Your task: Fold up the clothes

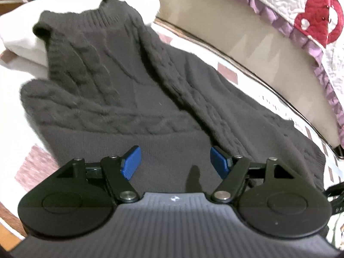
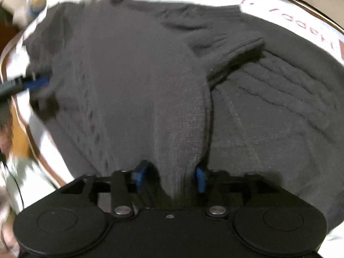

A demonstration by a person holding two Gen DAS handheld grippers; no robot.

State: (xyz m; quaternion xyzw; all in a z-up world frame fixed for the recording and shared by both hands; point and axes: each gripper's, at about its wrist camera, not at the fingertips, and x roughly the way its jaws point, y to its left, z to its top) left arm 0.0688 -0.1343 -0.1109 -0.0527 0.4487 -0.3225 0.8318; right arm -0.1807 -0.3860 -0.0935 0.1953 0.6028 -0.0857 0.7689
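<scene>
A dark grey cable-knit sweater (image 1: 129,81) lies spread on a white cloth, collar at the far end. My left gripper (image 1: 175,162) hovers open over the plain ribbed hem near me, with nothing between its blue pads. In the right wrist view a raised fold of the sweater (image 2: 180,129) runs up between the pads of my right gripper (image 2: 168,175). The jaws stand apart, and a dark gap shows beside the left pad. A folded sleeve cuff (image 2: 243,47) lies on the body further off. One blue finger (image 2: 38,81) of the left gripper shows at the sweater's left edge.
The white tablecloth (image 1: 32,167) has maroon squares and red lettering. A white folded textile (image 1: 23,43) lies under the sweater's collar end. The table's curved dark rim (image 1: 236,62) runs along the right, with a purple-frilled quilt bearing a red bear (image 1: 318,17) beyond it.
</scene>
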